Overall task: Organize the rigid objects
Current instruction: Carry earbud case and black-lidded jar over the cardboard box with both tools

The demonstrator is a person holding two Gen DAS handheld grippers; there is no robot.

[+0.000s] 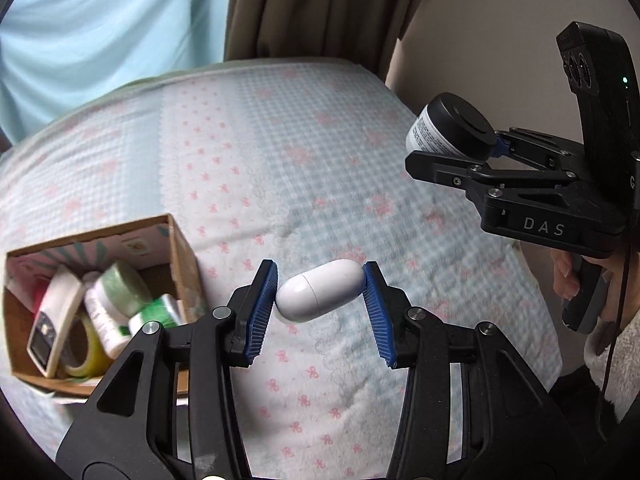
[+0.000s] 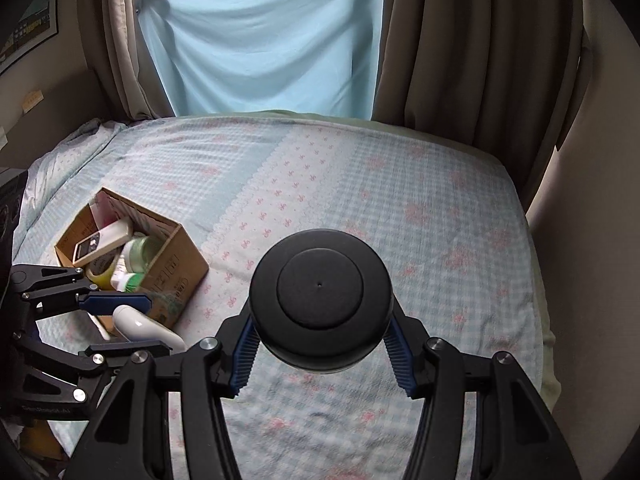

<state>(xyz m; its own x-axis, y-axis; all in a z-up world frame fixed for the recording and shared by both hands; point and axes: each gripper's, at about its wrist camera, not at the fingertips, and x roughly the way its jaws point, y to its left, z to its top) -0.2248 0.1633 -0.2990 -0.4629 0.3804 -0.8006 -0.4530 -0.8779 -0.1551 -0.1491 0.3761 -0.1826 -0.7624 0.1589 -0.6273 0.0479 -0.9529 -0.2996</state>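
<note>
Left gripper [image 1: 320, 300] pinching white capsule case [image 1: 320, 296]; right gripper [image 2: 322, 344] clamped on black-lidded jar [image 2: 320, 300]. Cardboard box [image 2: 176, 268] far-left on bed [image 2: 400, 200].

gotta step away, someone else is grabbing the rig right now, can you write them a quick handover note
Left gripper: shut on the white capsule case, held above the bed.
Right gripper: shut on the black-lidded jar, also in the air.
Cardboard box sits on the bed to the left, already holding a tape roll, bottles and a small white device.
Left to do: put the case and the jar into the box.
</note>
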